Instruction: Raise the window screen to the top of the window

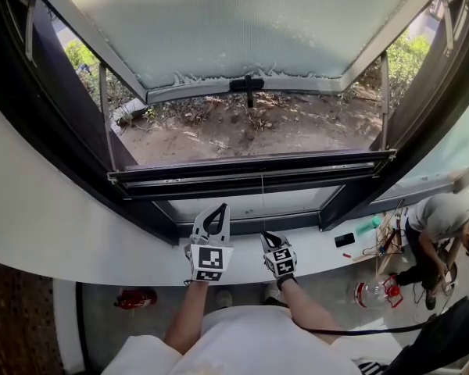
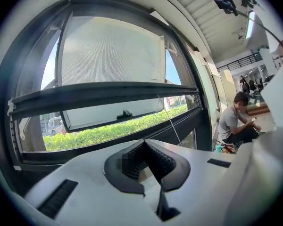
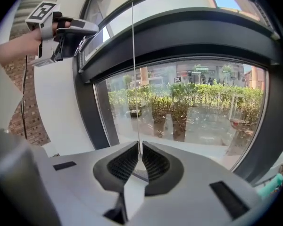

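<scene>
A dark screen bar (image 1: 250,170) crosses the window about halfway up. A thin pull cord (image 1: 263,201) hangs from it down to my right gripper (image 1: 270,241). In the right gripper view the jaws of the right gripper (image 3: 140,147) are shut on the cord (image 3: 134,79), which runs taut straight up. My left gripper (image 1: 217,212) is just left of it, pointing up at the window, shut with nothing in it. In the left gripper view the left gripper (image 2: 144,143) faces the bar (image 2: 104,95), with the cord (image 2: 170,122) to its right.
Beyond the bar, a frosted sash (image 1: 242,22) with a black handle (image 1: 248,86) is swung outward over bare ground. A white curved sill (image 1: 78,233) runs below the window. A person (image 1: 442,225) sits on the floor at the right among tools. A red object (image 1: 137,297) lies low at the left.
</scene>
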{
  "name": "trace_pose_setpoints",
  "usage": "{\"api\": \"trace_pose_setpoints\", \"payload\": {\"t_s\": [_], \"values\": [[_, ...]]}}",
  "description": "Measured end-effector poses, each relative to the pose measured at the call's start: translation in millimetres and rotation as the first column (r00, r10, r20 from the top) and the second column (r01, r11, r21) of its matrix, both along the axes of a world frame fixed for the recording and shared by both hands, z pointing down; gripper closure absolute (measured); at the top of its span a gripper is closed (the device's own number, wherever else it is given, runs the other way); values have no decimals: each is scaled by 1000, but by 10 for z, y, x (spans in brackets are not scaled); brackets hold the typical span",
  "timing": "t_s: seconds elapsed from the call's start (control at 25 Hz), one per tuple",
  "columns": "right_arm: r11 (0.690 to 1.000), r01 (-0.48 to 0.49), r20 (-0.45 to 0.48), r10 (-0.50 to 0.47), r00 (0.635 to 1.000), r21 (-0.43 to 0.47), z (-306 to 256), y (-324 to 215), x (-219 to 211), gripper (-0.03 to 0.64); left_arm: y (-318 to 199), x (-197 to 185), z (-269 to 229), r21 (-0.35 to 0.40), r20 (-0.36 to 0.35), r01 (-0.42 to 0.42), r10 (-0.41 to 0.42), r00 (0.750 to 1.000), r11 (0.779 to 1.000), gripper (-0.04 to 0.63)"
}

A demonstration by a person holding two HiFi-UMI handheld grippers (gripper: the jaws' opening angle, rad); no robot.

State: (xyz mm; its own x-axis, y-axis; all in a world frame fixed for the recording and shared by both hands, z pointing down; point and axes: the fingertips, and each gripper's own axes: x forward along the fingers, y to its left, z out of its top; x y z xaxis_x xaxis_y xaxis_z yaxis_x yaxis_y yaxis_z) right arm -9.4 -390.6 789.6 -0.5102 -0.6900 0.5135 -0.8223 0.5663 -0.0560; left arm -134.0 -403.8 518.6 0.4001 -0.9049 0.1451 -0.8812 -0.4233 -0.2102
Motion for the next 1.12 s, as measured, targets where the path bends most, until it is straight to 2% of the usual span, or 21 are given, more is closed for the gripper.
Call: {"api": "trace_pose_setpoints", "payload": {"t_s": [0.2,0.52,0.72,0.92,1.12], "values": [[997,28,-11,-28,1000,65,-234,-107,-112,591,30,98,-25,18,17,-47,46,999,999,594],[995,23,14,-24,1000,99,-405,-167,-167,591,17,85,-53,17,-2,-30,30,1000,999,594],[990,0,67,-9,998,139,-608,-254,-190,591,5,75,-34,11,-8,-26,26,1000,1000,594],[976,22,86,-41,995,216,-951,-385,-340,591,-2,124,-30,11,-13,-32,32,999,999,594],[973,20,114,-47,992,231,-1089,-420,-393,591,-18,149,-86,23,-30,-33,34,999,999,594]]}}
